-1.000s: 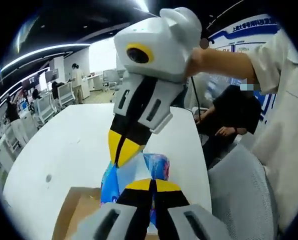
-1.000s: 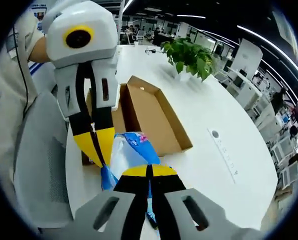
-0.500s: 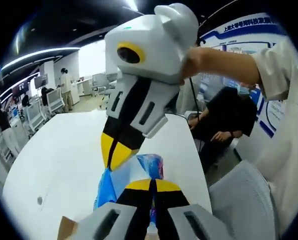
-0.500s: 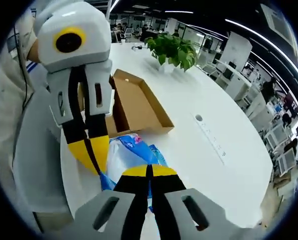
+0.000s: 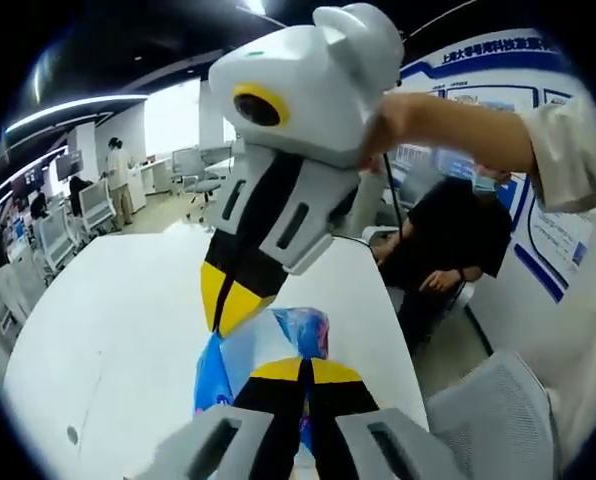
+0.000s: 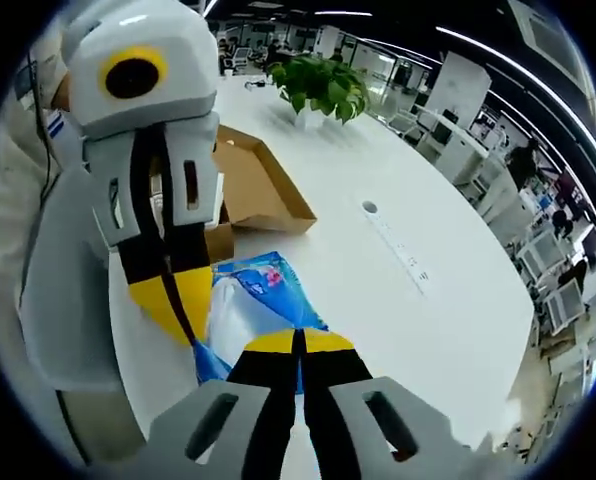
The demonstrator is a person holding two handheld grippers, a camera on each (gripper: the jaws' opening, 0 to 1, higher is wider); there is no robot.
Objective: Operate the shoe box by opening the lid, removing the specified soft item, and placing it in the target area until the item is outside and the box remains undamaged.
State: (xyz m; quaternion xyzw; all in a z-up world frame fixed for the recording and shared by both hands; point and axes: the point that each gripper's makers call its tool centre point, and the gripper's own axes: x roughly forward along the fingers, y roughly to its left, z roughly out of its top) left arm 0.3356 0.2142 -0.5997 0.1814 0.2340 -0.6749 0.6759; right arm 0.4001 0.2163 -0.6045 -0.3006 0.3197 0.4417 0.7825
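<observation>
I had both grippers clamped on the soft blue packet (image 6: 263, 300): the left gripper (image 6: 175, 305) pinched its near edge with fingers closed, and the right gripper (image 6: 299, 345) held the opposite edge, fingers likewise closed on it. The packet hung between them above the white bench (image 6: 418, 300), already clear of the open shoe box (image 6: 253, 185), which lay behind it. Its long axis ran between the two grips. I judged lowering it onto the bench came next.
</observation>
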